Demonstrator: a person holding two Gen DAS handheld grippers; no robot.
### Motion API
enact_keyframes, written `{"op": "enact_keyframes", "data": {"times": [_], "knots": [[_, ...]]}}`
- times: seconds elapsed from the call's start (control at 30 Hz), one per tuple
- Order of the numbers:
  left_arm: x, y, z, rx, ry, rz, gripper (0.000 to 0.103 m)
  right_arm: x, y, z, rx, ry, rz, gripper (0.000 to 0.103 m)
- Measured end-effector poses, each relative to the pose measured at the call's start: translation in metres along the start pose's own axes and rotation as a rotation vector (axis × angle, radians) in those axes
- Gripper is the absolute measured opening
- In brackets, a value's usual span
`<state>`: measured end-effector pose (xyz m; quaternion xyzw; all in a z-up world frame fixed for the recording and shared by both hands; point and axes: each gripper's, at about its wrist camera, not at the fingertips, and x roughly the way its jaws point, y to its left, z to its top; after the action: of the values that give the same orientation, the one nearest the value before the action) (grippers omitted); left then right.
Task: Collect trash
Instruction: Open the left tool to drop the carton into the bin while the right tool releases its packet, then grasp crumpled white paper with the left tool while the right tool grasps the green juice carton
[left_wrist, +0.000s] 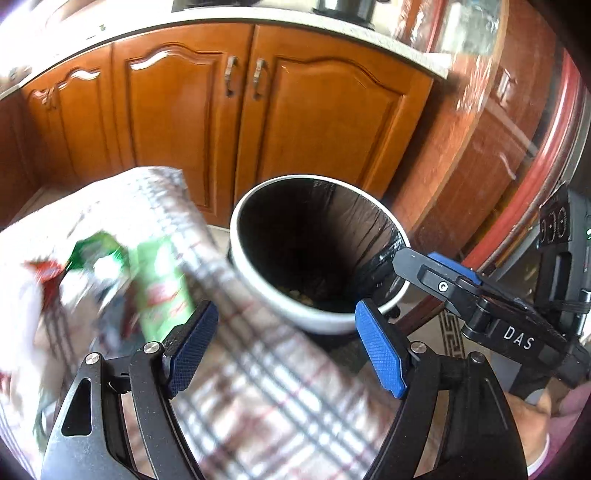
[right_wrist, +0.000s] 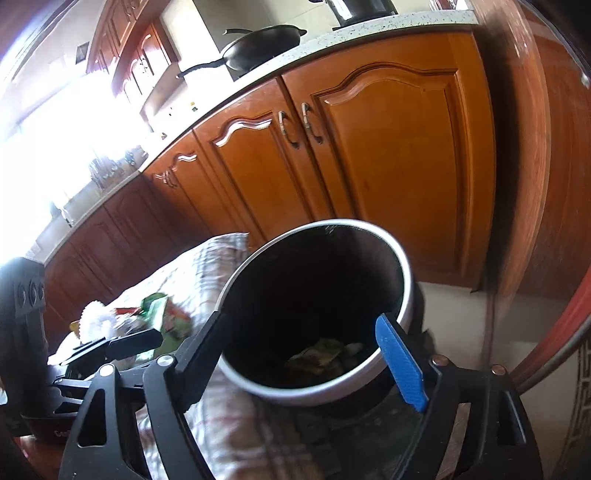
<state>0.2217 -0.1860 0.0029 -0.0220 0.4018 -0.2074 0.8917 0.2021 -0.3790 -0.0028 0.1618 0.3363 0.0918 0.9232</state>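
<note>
Standing over the white trash bin (right_wrist: 314, 314), the right gripper (right_wrist: 306, 354) has its jaws wide apart with nothing between them; crumpled wrappers (right_wrist: 321, 356) already lie at the bottom of the black liner, so part of the job looks done. The left gripper (left_wrist: 284, 347) also hangs with jaws apart and empty above the checked cloth (left_wrist: 258, 387) of the bench. More trash remains: green snack wrappers (left_wrist: 159, 284) near the bench's left edge, beside the bin.
</note>
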Motion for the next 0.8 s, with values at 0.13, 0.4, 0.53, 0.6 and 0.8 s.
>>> {"op": "enact_keyframes", "data": {"times": [0.13, 0.4, 0.53, 0.6, 0.8], "knots": [[-0.03, 0.017, -0.022, -0.052, -0.04, 0.017, 0.079, -0.008, 0.016, -0.015, 0.003, 0.001, 0.026, 0.091], [-0.08, 0.056, -0.06, -0.163, -0.102, 0.049, 0.079, -0.007, 0.047, -0.038, -0.007, 0.046, 0.091, 0.091], [-0.094, 0.071, -0.071, -0.191, -0.121, 0.078, 0.079, -0.004, 0.066, -0.049, -0.025, 0.062, 0.116, 0.091], [-0.098, 0.078, -0.077, -0.197, -0.121, 0.094, 0.079, -0.001, 0.076, -0.053, -0.039, 0.07, 0.123, 0.091], [-0.106, 0.101, -0.096, -0.231, -0.119, 0.142, 0.079, 0.006, 0.103, -0.058, -0.104, 0.083, 0.129, 0.091]]}}
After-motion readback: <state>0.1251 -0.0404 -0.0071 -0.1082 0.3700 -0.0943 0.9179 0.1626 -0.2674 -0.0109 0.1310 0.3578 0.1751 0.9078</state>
